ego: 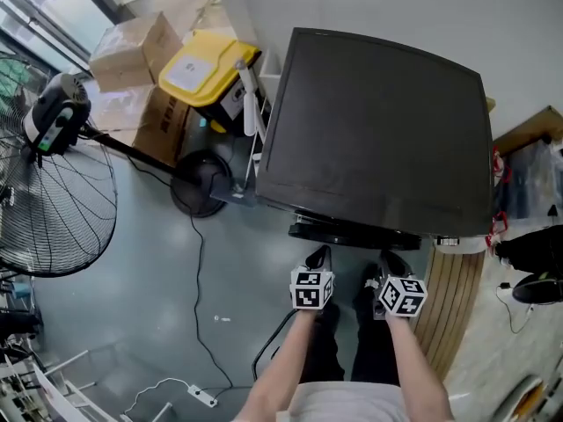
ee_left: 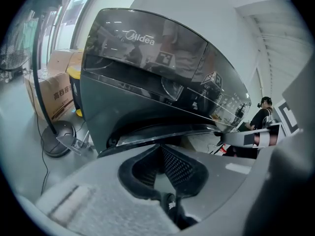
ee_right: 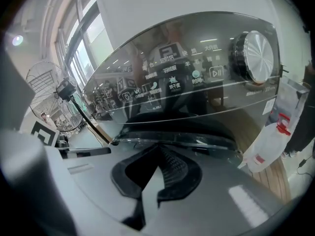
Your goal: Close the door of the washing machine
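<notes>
The left claw [ego: 320, 255] and the right claw [ego: 392, 262] both have their jaws pressed together on nothing, which suits pushing rather than gripping. The closed tips sit side by side, and directly ahead of them the dark rim of the door [ego: 352, 233] projects from the washing machine [ego: 378, 130], apparently not yet latched; contact cannot be confirmed. Beneath the claws lies a grey floor [ego: 158, 315], and well beyond the left claw's outer side stand a fan [ego: 53, 192], a yellow bin [ego: 207, 69] and cardboard boxes [ego: 132, 47]
</notes>
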`<state>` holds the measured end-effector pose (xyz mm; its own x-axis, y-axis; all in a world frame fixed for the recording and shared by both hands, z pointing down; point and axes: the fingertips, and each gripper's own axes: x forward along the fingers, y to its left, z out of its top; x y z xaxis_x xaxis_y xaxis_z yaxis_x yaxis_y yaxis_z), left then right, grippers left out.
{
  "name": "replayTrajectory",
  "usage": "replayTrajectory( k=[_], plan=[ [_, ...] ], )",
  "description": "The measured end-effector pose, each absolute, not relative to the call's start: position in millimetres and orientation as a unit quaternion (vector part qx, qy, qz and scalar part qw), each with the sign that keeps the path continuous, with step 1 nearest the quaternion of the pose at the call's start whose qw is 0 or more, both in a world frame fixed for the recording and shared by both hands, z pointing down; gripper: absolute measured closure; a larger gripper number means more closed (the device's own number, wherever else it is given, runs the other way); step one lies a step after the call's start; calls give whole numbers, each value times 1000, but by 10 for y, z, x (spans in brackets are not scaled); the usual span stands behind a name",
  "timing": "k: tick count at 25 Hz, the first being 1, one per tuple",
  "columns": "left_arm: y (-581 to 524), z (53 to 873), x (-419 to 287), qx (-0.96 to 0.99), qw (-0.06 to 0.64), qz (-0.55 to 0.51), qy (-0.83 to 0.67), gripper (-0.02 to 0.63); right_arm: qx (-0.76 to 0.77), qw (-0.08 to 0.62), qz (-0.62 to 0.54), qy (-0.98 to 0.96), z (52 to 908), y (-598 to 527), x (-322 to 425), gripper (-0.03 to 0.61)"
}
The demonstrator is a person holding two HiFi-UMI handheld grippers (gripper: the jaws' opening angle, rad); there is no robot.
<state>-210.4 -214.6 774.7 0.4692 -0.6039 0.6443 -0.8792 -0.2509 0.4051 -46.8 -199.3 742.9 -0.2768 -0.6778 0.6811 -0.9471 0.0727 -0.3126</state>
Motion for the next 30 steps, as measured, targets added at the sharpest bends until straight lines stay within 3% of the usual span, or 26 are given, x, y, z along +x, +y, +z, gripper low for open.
replayTrajectory(
  k=[16, 22, 30],
  plan=[
    [-2366, 7719, -2022, 789, 350, 200, -465, 606, 550, 172, 381, -723, 7444, -2086, -465, 577],
    [-2369, 7713, -1967, 790, 354, 202, -458, 606, 529, 204, 390, -726, 7586, -2082, -525, 577],
    [-2464, 7699, -1975, 791, 363, 176, -459, 603, 571, 180, 369, -711, 7579, -2152, -553, 577]
  ],
)
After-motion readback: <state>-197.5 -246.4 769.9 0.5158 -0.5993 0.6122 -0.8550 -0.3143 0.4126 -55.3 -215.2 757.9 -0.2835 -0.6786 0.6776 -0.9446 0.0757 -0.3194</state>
